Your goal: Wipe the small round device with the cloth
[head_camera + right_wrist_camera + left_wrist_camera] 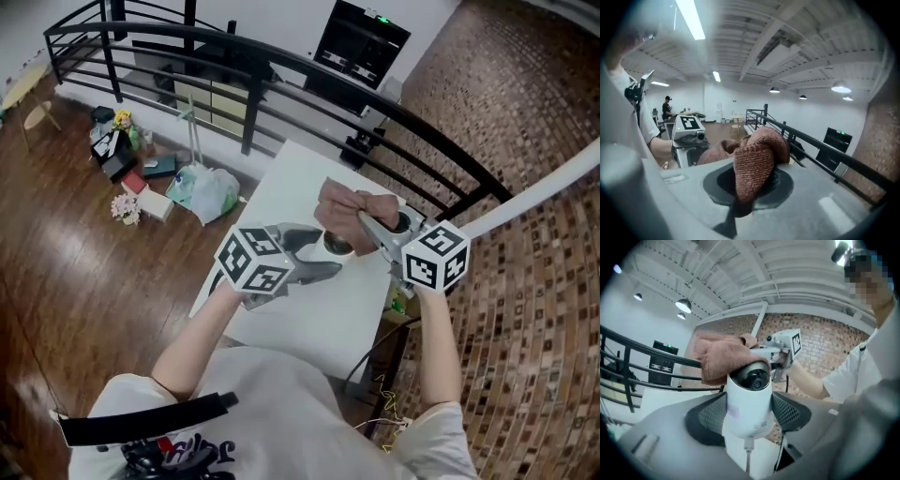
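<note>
The small round device (749, 401) is a white camera with a dark lens dome. My left gripper (749, 414) is shut on its body and holds it above the white table (281, 187). A brownish-pink knitted cloth (723, 357) lies over the top and left side of the dome. My right gripper (751, 180) is shut on that cloth (757, 161), which bunches up between its jaws. In the head view the left gripper (328, 255) and right gripper (364, 221) meet over the table, with the cloth (349, 204) draped at the device (337, 247).
A thin cable (748, 460) hangs from the device's base. A black railing (309, 80) runs behind the table. Bags and flowers (202, 192) lie on the lower wooden floor at the left. A white beam (534, 192) crosses at the right. A person (668, 108) sits far off.
</note>
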A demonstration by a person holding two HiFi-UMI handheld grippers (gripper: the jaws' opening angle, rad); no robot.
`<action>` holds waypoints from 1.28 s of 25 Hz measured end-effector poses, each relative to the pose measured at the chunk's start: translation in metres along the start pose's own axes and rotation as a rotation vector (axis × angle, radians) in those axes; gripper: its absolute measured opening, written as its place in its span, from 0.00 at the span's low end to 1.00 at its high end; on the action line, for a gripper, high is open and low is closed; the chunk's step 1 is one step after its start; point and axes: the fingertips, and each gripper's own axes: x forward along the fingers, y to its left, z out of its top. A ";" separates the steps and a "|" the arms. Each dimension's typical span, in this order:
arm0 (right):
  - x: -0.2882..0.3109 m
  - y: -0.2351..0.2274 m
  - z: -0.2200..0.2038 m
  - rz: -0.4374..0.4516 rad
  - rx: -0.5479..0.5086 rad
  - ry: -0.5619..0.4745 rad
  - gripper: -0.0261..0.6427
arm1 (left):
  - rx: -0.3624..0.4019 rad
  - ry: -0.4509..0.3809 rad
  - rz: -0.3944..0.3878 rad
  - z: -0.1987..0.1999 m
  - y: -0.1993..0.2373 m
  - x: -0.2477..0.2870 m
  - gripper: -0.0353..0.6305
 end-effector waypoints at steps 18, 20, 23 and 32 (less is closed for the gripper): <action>-0.019 0.026 0.037 0.089 0.730 -0.832 0.07 | -0.506 -0.793 -0.211 0.113 0.027 -0.073 0.54; -0.016 0.036 0.040 0.142 0.788 -0.858 0.07 | -0.515 -0.814 -0.168 0.115 0.033 -0.073 0.54; -0.013 0.064 0.049 0.228 0.731 -0.832 0.07 | -0.553 -0.857 -0.170 0.120 0.041 -0.078 0.54; -0.049 0.034 0.067 0.025 0.543 -0.904 0.07 | -0.680 -0.897 -0.327 0.124 0.041 -0.089 0.54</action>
